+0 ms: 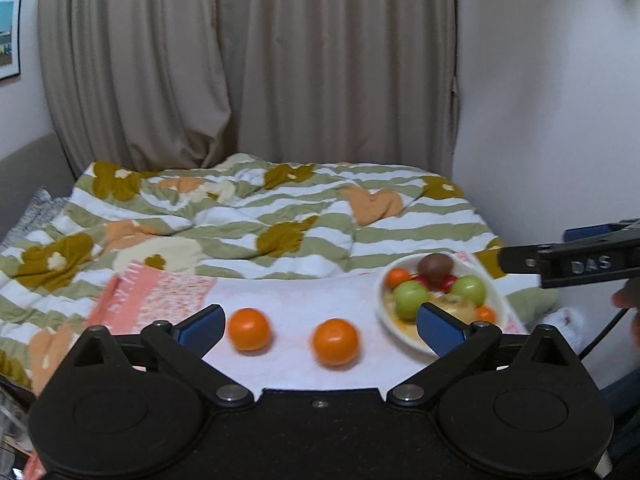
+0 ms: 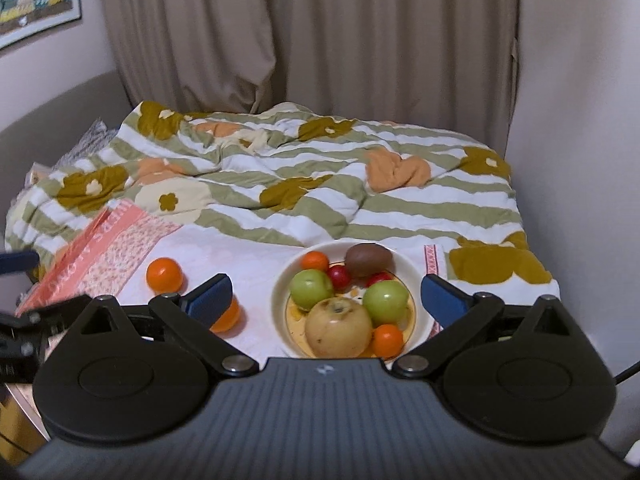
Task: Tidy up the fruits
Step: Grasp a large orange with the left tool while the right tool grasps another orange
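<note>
Two oranges (image 1: 249, 329) (image 1: 335, 342) lie loose on a white towel (image 1: 288, 300) spread over the bed. Right of them stands a white bowl (image 1: 382, 312) holding two green apples (image 2: 311, 289) (image 2: 386, 302), a yellow apple (image 2: 338, 326), a brown kiwi (image 2: 368, 259), two small oranges (image 2: 315, 261) (image 2: 387, 338) and red fruits (image 2: 340, 276). My left gripper (image 1: 320, 314) hovers open above the loose oranges, nothing between its blue pads. Open and empty too, my right gripper (image 2: 327, 284) hangs over the bowl (image 2: 280, 280). One loose orange (image 2: 228, 316) is half hidden behind its left finger; the other (image 2: 164, 275) shows fully.
A rumpled striped quilt with flower patches (image 1: 280, 216) covers the bed behind the towel. The towel's pink patterned end (image 1: 160, 296) lies at the left. Beige curtains (image 1: 256, 60) hang behind, and a white wall (image 1: 540, 100) closes the right side. A cable (image 1: 604, 332) trails at the right.
</note>
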